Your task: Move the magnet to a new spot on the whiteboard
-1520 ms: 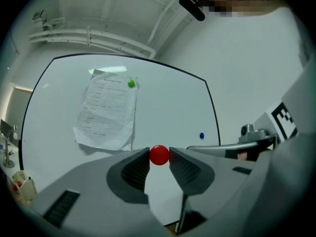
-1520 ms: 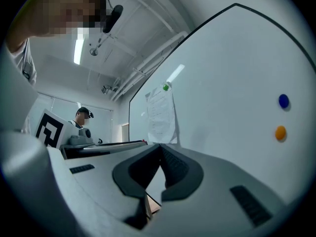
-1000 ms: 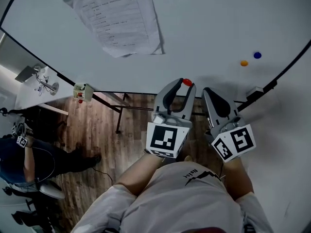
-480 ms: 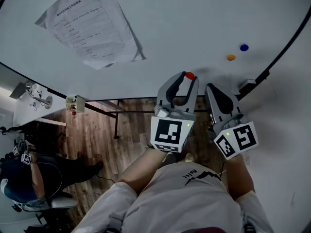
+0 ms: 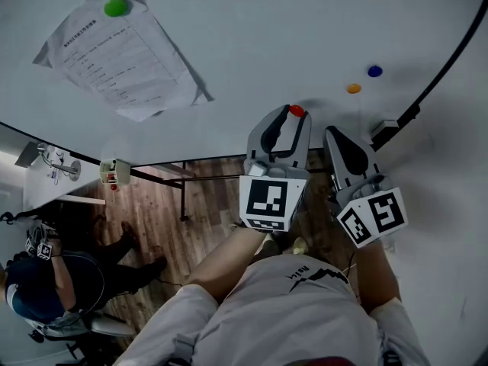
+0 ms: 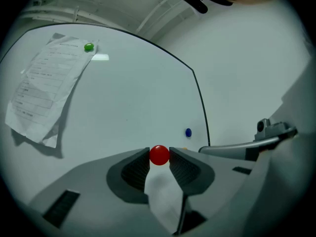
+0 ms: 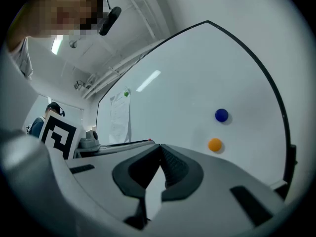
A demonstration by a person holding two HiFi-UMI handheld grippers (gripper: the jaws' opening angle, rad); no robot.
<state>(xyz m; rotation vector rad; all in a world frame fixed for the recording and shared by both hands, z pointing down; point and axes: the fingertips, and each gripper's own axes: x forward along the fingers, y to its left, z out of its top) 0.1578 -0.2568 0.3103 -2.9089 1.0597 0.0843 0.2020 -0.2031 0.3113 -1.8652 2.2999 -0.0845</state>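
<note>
At six o'clock on the white whiteboard (image 5: 290, 36), the left gripper (image 5: 287, 115) is tip-pinching the smooth round red magnet (image 6: 159, 155), risking it squirting loose

Nothing reads clearly. Paper (image 5: 114, 59) on the whiteboard (image 5: 305, 21): a printed heading and list lines, too small to read. Shirt (image 5: 305, 296): a short dark print with a logo, upside down, letters unclear. Left cube (image 5: 268, 202) and right cube (image 5: 371, 217): black-and-white square marker patterns only.
</note>
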